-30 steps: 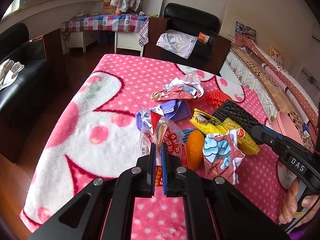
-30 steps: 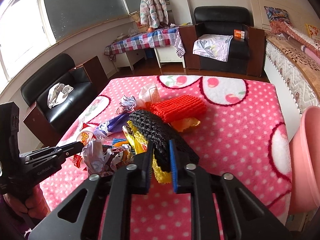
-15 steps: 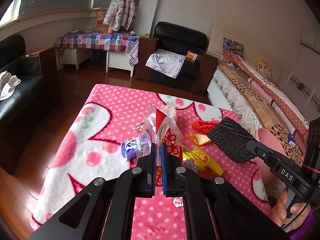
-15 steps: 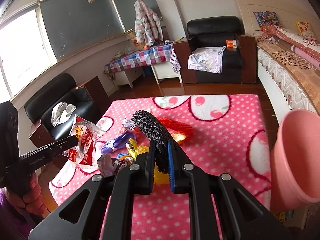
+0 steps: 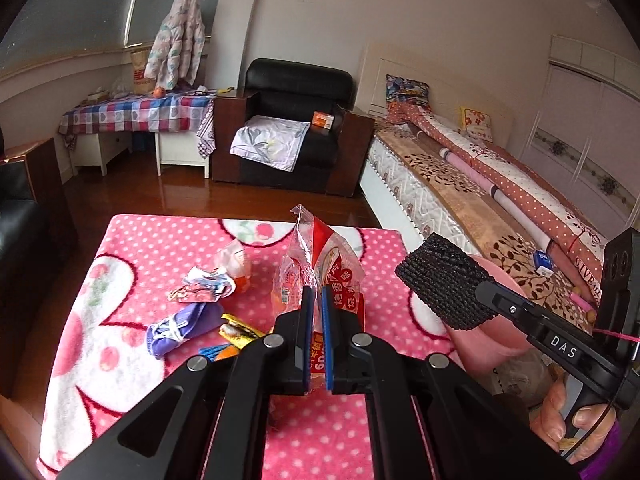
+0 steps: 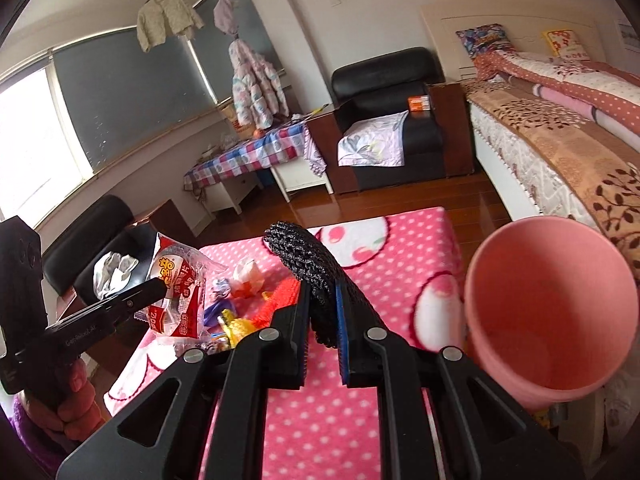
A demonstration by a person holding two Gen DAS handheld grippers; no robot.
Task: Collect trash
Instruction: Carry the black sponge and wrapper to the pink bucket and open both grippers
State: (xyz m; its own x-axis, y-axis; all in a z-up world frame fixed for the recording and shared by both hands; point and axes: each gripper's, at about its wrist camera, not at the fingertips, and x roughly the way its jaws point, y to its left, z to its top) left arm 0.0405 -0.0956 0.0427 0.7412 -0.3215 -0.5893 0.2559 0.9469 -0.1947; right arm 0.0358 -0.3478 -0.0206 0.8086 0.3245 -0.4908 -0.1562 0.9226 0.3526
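Both loads are now lifted clear of the blanket (image 5: 132,344); a second ago they lay in the litter pile. Left gripper (image 5: 316,312) is clamped on the red wrapper (image 5: 328,268), held upright in the air. Right gripper (image 6: 322,312) is clamped on the black mesh (image 6: 304,264), which has swung rightward toward the pink bin (image 6: 560,304) beside the table edge. Judgement: pick-up is done and transport under way; the mesh looks close to a drop. The purple wrapper (image 5: 180,326), yellow wrapper (image 5: 236,330) and crumpled scraps (image 5: 204,284) are still on the blanket, so more trips are needed.
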